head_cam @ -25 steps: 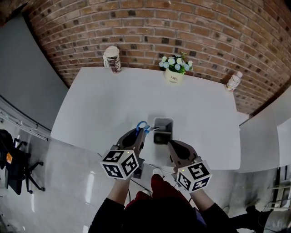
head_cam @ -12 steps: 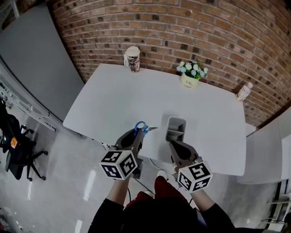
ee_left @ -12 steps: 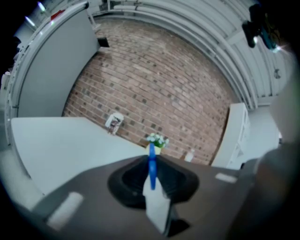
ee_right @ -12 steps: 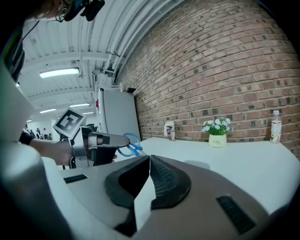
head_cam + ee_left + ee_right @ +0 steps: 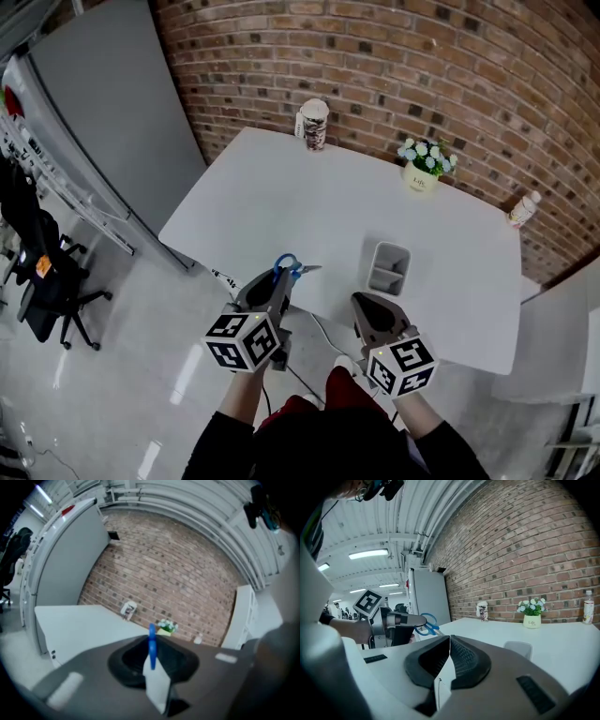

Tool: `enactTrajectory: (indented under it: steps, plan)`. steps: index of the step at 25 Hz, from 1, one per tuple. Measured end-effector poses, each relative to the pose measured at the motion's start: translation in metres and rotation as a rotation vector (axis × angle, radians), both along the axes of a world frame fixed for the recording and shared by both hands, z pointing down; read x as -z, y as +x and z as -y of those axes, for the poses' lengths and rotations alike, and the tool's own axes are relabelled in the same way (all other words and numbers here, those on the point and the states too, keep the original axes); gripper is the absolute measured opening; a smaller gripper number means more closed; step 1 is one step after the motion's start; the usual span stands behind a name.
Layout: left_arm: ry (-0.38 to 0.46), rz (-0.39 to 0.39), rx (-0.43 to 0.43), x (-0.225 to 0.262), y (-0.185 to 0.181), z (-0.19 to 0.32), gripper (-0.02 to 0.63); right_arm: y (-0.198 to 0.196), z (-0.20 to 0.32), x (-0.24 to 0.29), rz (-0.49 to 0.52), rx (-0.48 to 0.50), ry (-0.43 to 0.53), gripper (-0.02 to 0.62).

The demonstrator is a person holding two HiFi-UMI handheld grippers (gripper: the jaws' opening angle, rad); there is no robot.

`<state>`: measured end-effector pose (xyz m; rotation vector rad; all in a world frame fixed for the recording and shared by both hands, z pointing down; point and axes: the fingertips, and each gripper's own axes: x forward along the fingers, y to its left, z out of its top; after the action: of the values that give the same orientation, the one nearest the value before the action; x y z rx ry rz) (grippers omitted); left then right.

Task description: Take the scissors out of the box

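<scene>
L claw [image 5: 282, 280] pinching blue scissors [image 5: 290, 265], R claw [image 5: 367, 302] pressed together, empty

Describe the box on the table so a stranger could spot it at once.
Start from the white table against the brick wall. The cup, flower pot and bottle stand along its far edge; the box stands alone near the near edge, ahead of the right gripper. It is the only grey, rectangular, open-topped container.
</scene>
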<state>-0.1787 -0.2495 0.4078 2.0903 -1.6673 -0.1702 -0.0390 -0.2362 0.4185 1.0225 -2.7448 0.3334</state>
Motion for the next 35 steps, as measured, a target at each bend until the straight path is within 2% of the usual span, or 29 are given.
enactTrajectory:
  steps: [13,22,30,35]
  plan:
    - [-0.022,-0.003,0.142,-0.007,-0.059,-0.058,0.047,-0.051,-0.034,0.0,0.001,0.12,0.002,0.009]
    - [-0.052,-0.006,0.215,-0.018,-0.086,-0.099,0.048,-0.078,-0.06,-0.004,0.004,0.192,-0.004,0.009]
    - [-0.078,-0.001,0.24,-0.028,-0.093,-0.122,0.048,-0.089,-0.077,-0.011,-0.001,0.221,-0.013,0.009]
    - [-0.102,0.03,0.248,-0.035,-0.095,-0.138,0.047,-0.095,-0.087,-0.017,0.001,0.23,-0.032,0.008]
